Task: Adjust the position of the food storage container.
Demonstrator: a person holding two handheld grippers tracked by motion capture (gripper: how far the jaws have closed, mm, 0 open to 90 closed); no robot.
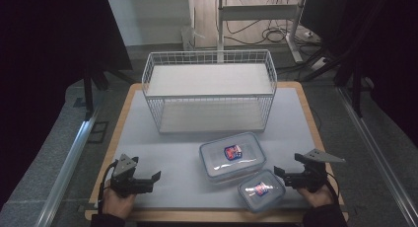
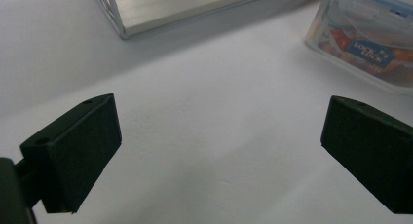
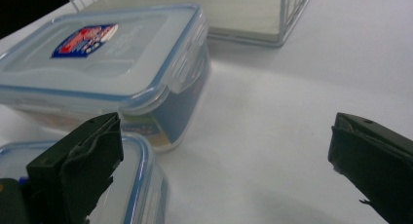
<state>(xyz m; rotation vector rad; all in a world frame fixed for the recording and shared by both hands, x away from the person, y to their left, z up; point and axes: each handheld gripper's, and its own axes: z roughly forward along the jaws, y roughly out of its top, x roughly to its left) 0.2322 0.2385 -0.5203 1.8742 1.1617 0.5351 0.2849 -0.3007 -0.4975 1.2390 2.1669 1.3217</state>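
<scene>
Resting near the front edge of the table [image 1: 148,138], both tools look ready but nothing appears begun. The left hand-held gripper [image 1: 156,179] sits well to the left of the large food box [image 1: 232,155], its jaws spread wide with only bare table between them. The right hand-held gripper [image 1: 279,173] lies just to the right of the small food box [image 1: 261,189], jaws likewise wide apart and holding nothing; in the right gripper view one jaw sits in front of that small box's lid [image 3: 122,185], but I cannot tell whether it touches.

Both boxes are lidded and stand on the table in front of the wire basket [image 1: 209,91], the small one just in front of the large one and to its right, close beside it or touching. The basket's two shelves hold nothing.

Judging from this layout, the work is probably putting the boxes into the basket, and all of it is left: neither box is gripped, lifted or moved toward the basket yet. The small box, nearest the right jaws, seems the likely first pick.
</scene>
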